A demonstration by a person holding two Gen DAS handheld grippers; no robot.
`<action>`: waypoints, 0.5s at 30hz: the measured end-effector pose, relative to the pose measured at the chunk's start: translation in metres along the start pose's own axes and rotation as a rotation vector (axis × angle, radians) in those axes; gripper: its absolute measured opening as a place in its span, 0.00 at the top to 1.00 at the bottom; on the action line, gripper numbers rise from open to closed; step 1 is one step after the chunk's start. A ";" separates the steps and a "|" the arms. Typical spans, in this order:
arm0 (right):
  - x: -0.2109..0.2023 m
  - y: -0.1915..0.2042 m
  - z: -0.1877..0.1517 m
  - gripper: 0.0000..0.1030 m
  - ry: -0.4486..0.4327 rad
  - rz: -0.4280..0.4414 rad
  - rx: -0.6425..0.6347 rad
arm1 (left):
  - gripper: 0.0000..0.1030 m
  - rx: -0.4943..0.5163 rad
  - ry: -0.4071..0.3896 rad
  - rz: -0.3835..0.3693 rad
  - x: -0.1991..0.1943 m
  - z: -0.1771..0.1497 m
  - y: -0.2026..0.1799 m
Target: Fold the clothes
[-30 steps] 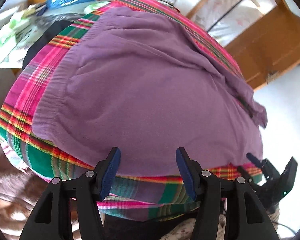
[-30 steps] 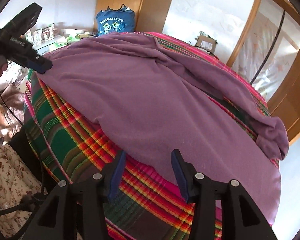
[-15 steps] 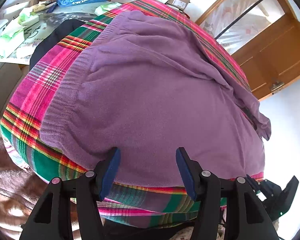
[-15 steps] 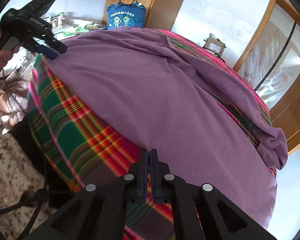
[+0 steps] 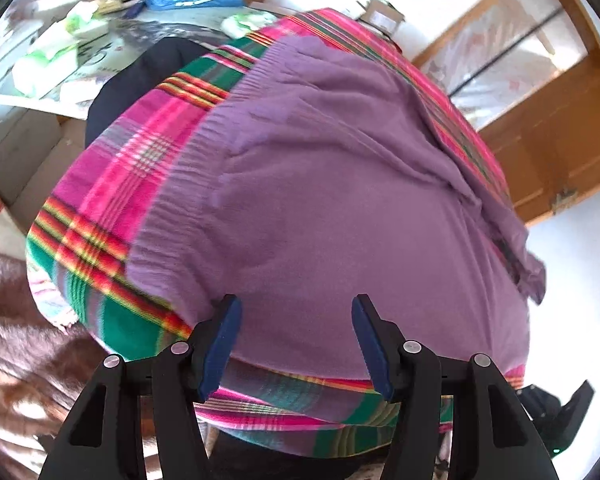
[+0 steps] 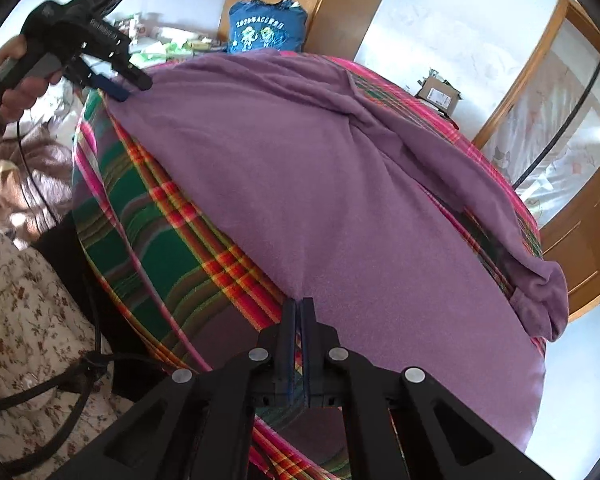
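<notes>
I find the purple sweater spread flat on the plaid tabletop, soft and limp, right tool pinching its near edge, left tool spread at the hem corner.

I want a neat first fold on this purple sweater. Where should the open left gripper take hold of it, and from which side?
Grip the purple sweater at the near corner of its ribbed hem, coming in from the table's near edge. There the fabric lies flat and thin over the plaid cloth, and the left gripper with its jaws apart hovers just beside that edge.
</notes>
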State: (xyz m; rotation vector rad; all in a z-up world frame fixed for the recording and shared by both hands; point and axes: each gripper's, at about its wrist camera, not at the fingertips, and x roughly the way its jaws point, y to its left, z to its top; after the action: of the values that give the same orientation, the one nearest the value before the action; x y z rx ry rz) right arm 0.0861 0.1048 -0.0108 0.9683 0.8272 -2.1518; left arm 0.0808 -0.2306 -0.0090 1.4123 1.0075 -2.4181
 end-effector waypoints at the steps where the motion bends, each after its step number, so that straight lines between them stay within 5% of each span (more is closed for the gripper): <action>1: 0.001 -0.001 0.000 0.98 0.004 -0.001 0.002 | 0.42 -0.012 -0.007 0.010 -0.003 -0.001 0.003; 15: -0.006 -0.004 -0.003 0.98 0.005 0.070 0.061 | 0.42 -0.040 -0.011 0.057 -0.007 -0.003 0.013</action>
State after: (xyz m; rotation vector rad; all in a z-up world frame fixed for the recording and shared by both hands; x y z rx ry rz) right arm 0.0875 0.1112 -0.0060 1.0186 0.7227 -2.1263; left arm 0.0925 -0.2396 -0.0100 1.3934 0.9932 -2.3502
